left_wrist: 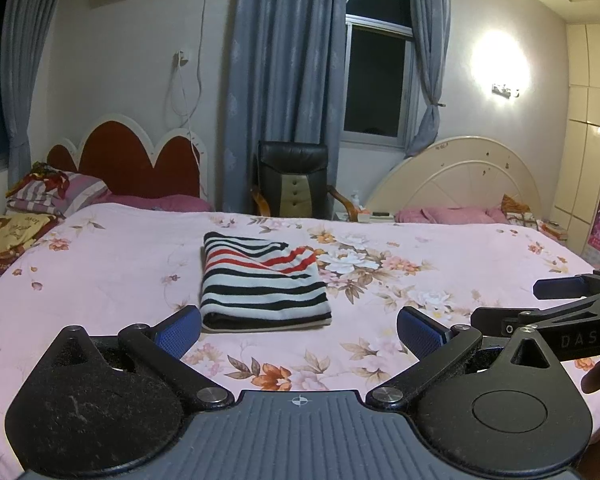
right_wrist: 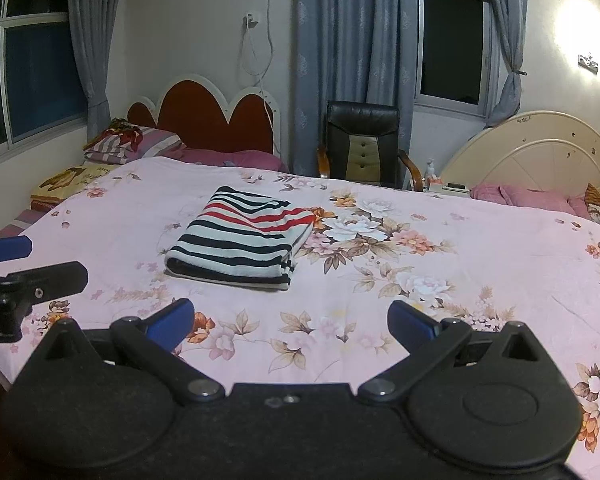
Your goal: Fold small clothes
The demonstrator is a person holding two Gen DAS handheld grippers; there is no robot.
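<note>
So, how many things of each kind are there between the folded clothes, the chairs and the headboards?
Folded striped knit garment: 1
Black leather armchair: 1
Headboards: 2, one dark red scalloped, one cream arched
Total: 4

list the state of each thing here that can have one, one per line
striped garment: folded into a compact rectangle, lying flat on the bedspread
left gripper: open, empty, clear of the garment
right gripper: open, empty, clear of the garment
floral bedspread: spread smooth over the bed
curtains: drawn aside, one tied back
wall lamp: lit
office chair: unoccupied
</note>
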